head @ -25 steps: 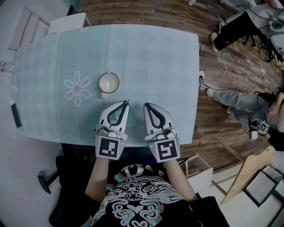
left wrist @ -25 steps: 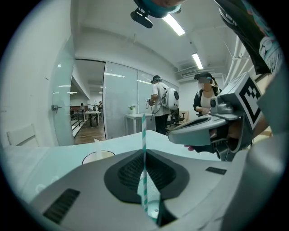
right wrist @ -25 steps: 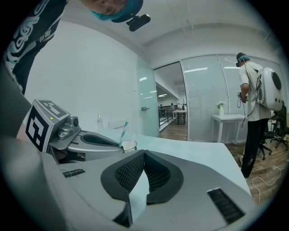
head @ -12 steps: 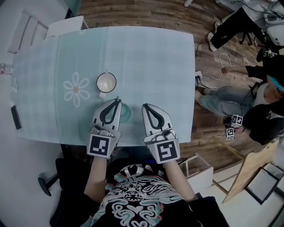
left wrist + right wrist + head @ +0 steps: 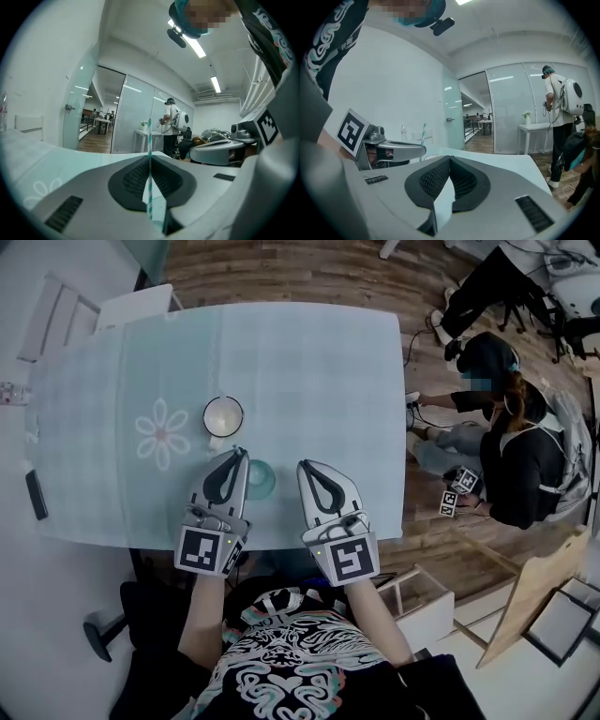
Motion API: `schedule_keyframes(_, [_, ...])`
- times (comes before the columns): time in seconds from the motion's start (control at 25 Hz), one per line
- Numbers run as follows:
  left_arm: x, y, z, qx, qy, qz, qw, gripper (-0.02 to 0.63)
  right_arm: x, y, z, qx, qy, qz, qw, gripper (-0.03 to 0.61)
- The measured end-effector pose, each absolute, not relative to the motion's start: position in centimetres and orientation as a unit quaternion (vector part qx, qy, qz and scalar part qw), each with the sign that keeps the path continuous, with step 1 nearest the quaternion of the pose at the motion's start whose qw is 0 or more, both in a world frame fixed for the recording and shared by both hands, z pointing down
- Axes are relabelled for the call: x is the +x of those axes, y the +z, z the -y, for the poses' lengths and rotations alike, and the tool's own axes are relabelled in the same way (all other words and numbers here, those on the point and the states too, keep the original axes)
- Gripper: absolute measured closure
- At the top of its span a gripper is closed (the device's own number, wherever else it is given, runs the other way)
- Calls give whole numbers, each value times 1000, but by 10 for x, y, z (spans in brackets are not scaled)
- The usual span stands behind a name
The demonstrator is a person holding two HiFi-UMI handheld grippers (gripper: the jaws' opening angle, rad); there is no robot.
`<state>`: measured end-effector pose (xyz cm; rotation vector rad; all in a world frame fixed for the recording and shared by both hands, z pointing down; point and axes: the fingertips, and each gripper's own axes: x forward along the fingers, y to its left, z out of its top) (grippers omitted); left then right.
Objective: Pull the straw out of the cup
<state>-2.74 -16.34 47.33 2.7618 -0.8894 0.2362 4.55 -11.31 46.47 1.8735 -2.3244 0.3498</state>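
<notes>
Straw [image 5: 149, 136], teal-striped, likely paper, light and crushable: pinched upright mid-shaft by left hand-held gripper [image 5: 150, 158] just over teal cup [image 5: 261, 480] on tabletop [image 5: 309, 362], best gripped gently; right hand-held gripper [image 5: 450, 159] pressed together, empty.

Teal-and-white striped straw [image 5: 149, 136] stands upright, pinched in the left gripper [image 5: 240, 452] (jaws nearly together). Translucent teal cup [image 5: 262, 479] sits upright just beside the gripper's tip.

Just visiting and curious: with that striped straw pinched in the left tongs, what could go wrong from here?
The thin teal-and-white striped straw is pinched only at the left tongs' tips, so it may slip or bend. The small green cup stands unheld, the shut, empty right tongs beside it; a catching straw might tip it.
</notes>
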Motion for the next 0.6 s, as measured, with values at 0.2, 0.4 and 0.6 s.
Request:
schedule_keyframes(0.2, [-33,464,165,943,66,310,106,586,40,460,112,622,110,773,63,568])
schedule_keyframes(0.4, [-39,457,167,941,55,316,105,586,34,459,111,619,108,775,64,568])
schedule_keyframes(0.6, [-40,447,167,943,45,315,99,586,32,452,110,622,108,773,58,568])
